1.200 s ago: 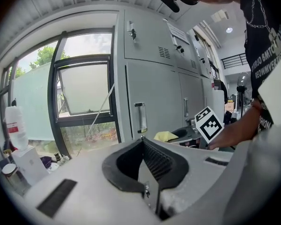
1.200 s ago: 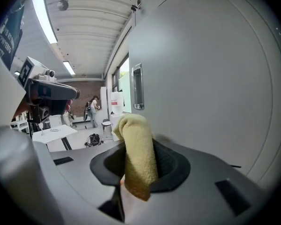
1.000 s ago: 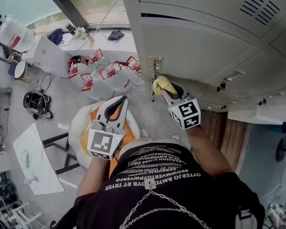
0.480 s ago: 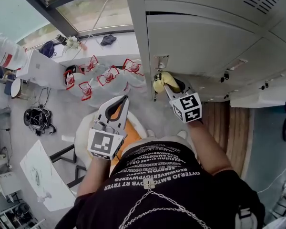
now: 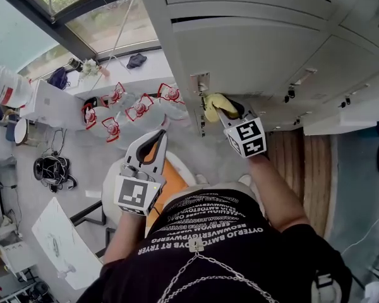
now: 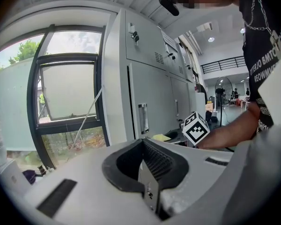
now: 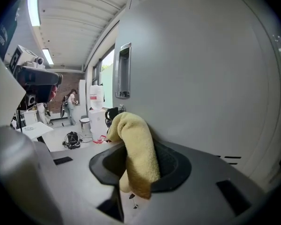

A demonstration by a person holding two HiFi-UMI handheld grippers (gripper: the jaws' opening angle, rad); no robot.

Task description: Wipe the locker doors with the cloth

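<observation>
Grips a yellow cloth (image 5: 213,104) in the right gripper (image 5: 222,111), jaws closed on its fold; a loop of terry stands up out of the pads and a short tail hangs below them. Holds that loop up against the grey locker door (image 5: 259,55), near the door's left edge in the head view, just at 5 o'clock of the recessed handle (image 5: 199,84). Shows the same in the right gripper view: door filling the frame from 12 to 4 o'clock, handle at 11 o'clock, cloth draped over the middle of the jaws. Carries the left gripper (image 5: 155,139) low, at 8 o'clock of the right one and well apart from the lockers, tips pointing toward 12 o'clock. Keeps its jaws pressed together with nothing between them, per the left gripper view. Leaves a cluster of clear water jugs (image 5: 136,106) with red labels on the floor at 11 o'clock of the left gripper, below a window (image 5: 101,14). Puts a strip of wood flooring (image 5: 303,163) at 3 o'clock of the right forearm.
</observation>
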